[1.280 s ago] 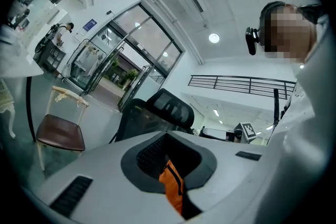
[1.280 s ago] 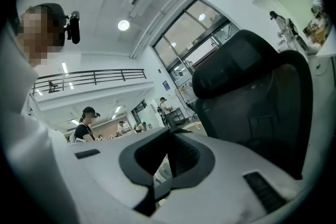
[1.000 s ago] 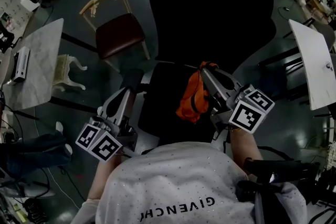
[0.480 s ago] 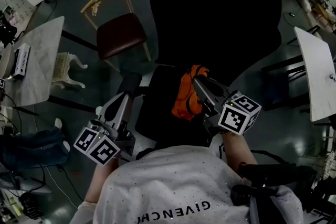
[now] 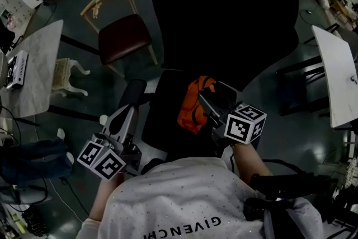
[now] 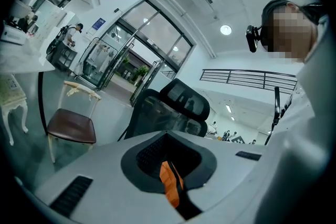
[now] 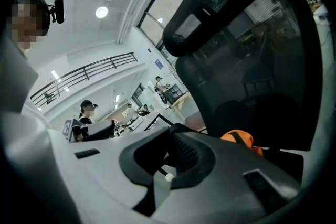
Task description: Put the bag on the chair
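While the right hand-held gripper (image 5: 201, 99) keeps its jaws pressed together on the orange bag (image 5: 189, 112), the bag sits bunched at its tip over the seat of the black office chair (image 5: 224, 19). Whether the bag touches the seat cannot be told. At the seat's left edge, the left hand-held gripper (image 5: 130, 110) is closed as well, with a thin orange strip (image 6: 169, 183) pinched between its jaws.

White speckled T-shirt (image 5: 179, 190) (black lettering (image 5: 182, 226)), grey left gripper (image 5: 136, 90), grey right gripper (image 5: 200, 99)
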A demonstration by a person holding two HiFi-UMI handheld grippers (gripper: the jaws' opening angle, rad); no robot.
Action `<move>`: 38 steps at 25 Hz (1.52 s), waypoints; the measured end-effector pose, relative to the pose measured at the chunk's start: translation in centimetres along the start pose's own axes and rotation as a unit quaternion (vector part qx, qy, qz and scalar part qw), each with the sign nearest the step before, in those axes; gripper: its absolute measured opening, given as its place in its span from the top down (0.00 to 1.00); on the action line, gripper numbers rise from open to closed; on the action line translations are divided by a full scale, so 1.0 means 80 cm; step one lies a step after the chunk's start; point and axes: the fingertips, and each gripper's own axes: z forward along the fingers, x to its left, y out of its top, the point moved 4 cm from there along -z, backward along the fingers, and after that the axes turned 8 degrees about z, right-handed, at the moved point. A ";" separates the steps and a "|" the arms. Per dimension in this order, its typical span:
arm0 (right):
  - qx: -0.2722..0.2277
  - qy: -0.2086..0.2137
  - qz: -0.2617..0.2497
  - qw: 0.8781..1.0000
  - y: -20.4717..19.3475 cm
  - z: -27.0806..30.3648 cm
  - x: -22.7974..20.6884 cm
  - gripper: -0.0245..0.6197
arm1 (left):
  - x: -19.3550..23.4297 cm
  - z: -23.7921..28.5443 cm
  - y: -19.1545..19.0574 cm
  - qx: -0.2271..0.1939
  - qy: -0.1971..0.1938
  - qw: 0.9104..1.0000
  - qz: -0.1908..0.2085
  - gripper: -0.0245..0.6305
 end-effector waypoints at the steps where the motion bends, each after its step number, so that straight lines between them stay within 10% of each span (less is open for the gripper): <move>1: 0.002 -0.001 0.004 1.000 -0.005 -0.001 -0.004 0.96 | -0.002 0.000 -0.001 0.002 0.000 1.000 0.001 0.96; 38: 0.038 -0.095 0.055 0.993 -0.082 -0.014 -0.092 0.96 | -0.006 0.003 -0.026 0.037 -0.002 0.999 0.000 0.96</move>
